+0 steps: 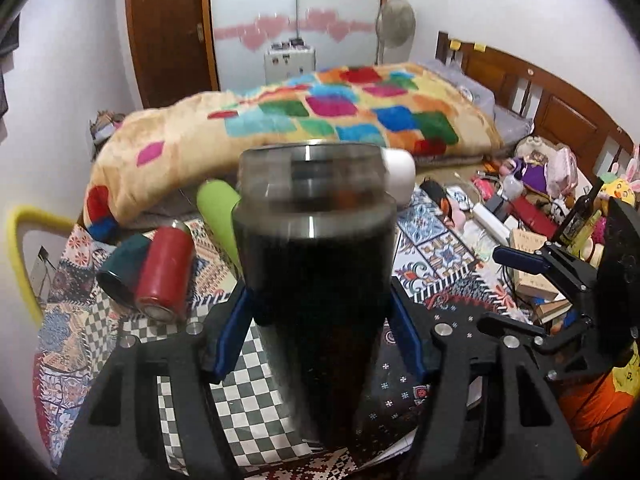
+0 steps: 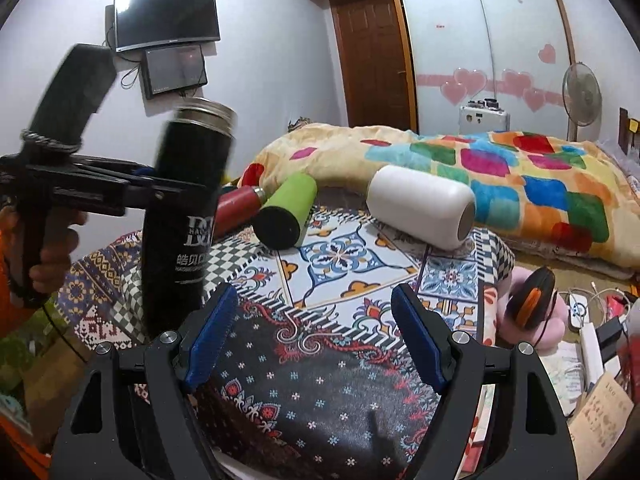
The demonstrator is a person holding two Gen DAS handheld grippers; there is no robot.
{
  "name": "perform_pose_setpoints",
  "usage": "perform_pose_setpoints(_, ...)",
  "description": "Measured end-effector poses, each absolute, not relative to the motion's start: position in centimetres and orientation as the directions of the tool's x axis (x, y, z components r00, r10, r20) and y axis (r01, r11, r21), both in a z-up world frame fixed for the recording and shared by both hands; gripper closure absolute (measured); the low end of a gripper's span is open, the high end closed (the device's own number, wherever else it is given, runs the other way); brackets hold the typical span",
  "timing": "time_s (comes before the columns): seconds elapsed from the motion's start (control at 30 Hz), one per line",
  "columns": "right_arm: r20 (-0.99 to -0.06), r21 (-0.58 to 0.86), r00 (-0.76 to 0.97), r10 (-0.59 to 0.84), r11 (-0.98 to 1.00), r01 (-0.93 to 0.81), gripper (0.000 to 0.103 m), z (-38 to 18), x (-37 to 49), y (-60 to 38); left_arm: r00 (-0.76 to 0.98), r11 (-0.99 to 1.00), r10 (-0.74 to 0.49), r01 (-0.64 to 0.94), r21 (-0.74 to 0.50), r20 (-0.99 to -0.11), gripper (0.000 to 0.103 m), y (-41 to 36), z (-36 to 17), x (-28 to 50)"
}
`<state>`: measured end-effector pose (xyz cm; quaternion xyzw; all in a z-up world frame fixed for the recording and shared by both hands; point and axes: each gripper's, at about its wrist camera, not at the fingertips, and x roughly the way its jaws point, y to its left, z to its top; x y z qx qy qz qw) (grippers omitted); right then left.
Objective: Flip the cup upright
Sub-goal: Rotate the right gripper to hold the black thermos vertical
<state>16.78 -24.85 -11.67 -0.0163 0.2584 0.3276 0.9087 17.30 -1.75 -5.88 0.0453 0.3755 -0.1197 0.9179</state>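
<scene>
Left hand-held gripper (image 1: 318,316) clamps the black cup (image 1: 316,280) about mid-body, blue pads pressed on both sides. In the right wrist view the cup (image 2: 182,216) stands near upright, long axis tipped slightly toward 1 o'clock, steel-rimmed mouth at the top, base low over the patterned cloth (image 2: 340,264) at 9 o'clock of frame; whether the base touches the cloth cannot be told. Right hand-held gripper (image 2: 314,334) open, holding nothing, jaws wide over the cloth. Lying on their sides beyond: green cup (image 2: 286,210), white cup (image 2: 420,206), red cup (image 2: 238,208).
</scene>
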Motion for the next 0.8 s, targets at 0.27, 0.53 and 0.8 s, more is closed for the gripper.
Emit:
perform_pose_setpoints(0.27, -0.453, 0.123, 0.674, 0.583, 0.790, -0.601, 0.026, -10.6, 17.0, -24.6, 0.724, 0.967, -0.191, 0.255, -0.001, -0.663, 0.040, -1.8, -5.5, 18.0)
perform_pose_setpoints(0.53, -0.447, 0.133, 0.673, 0.590, 0.787, -0.602, 0.026, -10.5, 17.3, -24.3, 0.714, 0.963, -0.207, 0.271, -0.008, -0.669, 0.039, -2.2, -6.1, 19.4)
perform_pose_setpoints(0.8, -0.456, 0.134, 0.672, 0.583, 0.792, -0.596, 0.026, -10.9, 17.5, -24.0, 0.717, 0.964, -0.208, 0.264, -0.017, -0.666, 0.039, -2.7, -6.6, 20.9)
